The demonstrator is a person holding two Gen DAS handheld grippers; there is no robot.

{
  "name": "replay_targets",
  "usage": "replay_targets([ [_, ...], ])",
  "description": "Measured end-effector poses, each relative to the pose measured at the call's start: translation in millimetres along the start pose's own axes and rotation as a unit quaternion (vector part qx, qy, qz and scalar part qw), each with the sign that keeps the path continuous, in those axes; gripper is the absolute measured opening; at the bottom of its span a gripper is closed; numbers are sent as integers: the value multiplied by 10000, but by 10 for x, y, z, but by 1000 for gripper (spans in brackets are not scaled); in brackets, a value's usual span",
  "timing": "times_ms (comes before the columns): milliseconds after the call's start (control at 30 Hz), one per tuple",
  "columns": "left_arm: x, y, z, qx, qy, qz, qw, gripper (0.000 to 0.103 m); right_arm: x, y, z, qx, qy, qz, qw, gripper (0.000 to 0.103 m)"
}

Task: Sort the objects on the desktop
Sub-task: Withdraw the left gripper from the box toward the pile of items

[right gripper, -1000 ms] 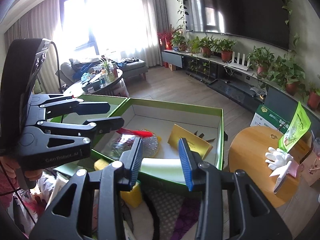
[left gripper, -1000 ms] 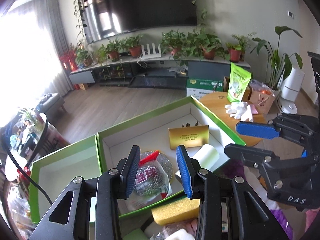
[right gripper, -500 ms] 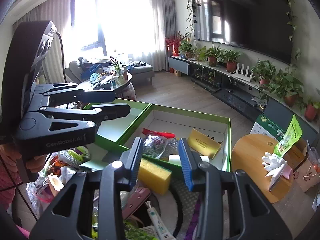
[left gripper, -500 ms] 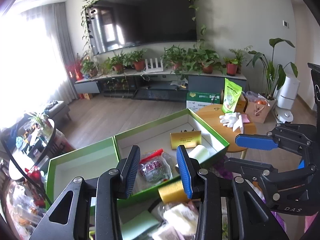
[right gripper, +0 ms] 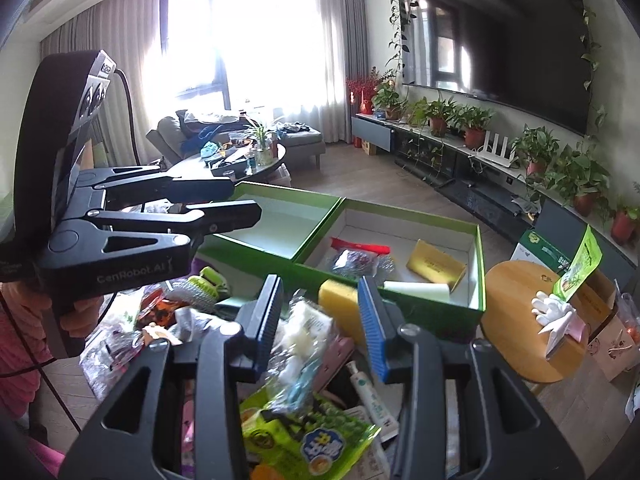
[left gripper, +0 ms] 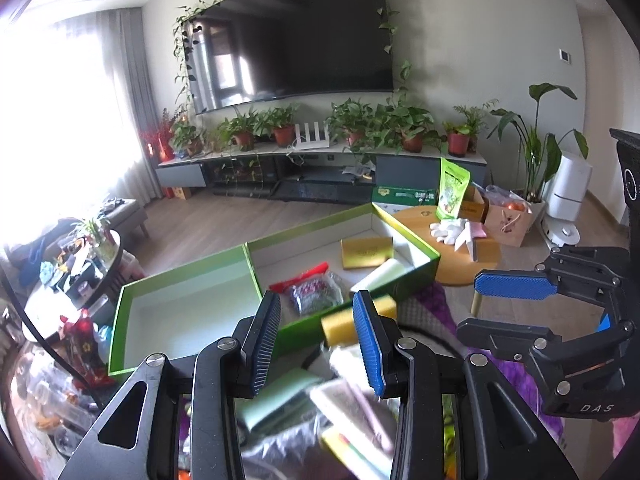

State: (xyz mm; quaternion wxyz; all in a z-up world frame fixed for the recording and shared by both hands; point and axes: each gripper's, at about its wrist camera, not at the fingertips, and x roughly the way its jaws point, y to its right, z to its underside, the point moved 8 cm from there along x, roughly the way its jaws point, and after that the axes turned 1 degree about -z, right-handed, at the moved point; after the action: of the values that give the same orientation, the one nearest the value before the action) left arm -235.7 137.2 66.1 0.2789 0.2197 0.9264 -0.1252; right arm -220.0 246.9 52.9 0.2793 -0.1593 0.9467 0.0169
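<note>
Left gripper [left gripper: 316,336]: jaws apart, empty, above the clutter.
Right gripper [right gripper: 320,322]: jaws apart, empty.
Yellow rectangular sponge [right gripper: 339,299]: against the near wall of the green-rimmed cardboard box [right gripper: 416,310].
Left green tray [left gripper: 176,312]: bare floor, unobstructed.

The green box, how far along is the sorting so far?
Partly done. The right compartment of the green box already holds a gold card, a white roll and a packaged scrubber; the left compartment looks empty. Nothing is in hand: left gripper and right gripper both hold nothing. Left to sort: the yellow sponge and the pile of packets outside the box.
</note>
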Motion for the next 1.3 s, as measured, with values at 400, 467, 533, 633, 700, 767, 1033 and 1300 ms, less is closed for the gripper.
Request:
replay_targets([
  [400, -400, -344, 491, -120, 48, -248, 9996, 38, 48, -527, 276, -144, -181, -329, 9992, 39],
  [467, -450, -360, 576, -137, 34, -239, 9996, 38, 45, -589, 306, -131, -196, -373, 9990, 39],
  [533, -487, -354, 674, -126, 26, -218, 9997, 38, 29, -645, 359, -121, -206, -402, 9989, 39],
  [633, -546, -312, 858, -114, 41, -168, 9998, 38, 17, -721, 487, -126, -291, -449, 9985, 39],
  [700, -560, -275, 974, -134, 18, -94, 9999, 38, 6, -767, 598, -157, -379, -450, 9981, 39],
  [767, -566, -236, 1097, -147, -32, -43, 9999, 38, 0, -814, 715, -173, -485, -463, 9976, 39],
  [1033, -720, -245, 1369, -330, 109, -200, 9992, 38, 6, -1160, 1276, -193, -957, -619, 9933, 39],
  [1300, -856, -303, 1632, -518, 143, -184, 9984, 38, 207, -1429, 1879, 306, -1467, -806, 9854, 39],
])
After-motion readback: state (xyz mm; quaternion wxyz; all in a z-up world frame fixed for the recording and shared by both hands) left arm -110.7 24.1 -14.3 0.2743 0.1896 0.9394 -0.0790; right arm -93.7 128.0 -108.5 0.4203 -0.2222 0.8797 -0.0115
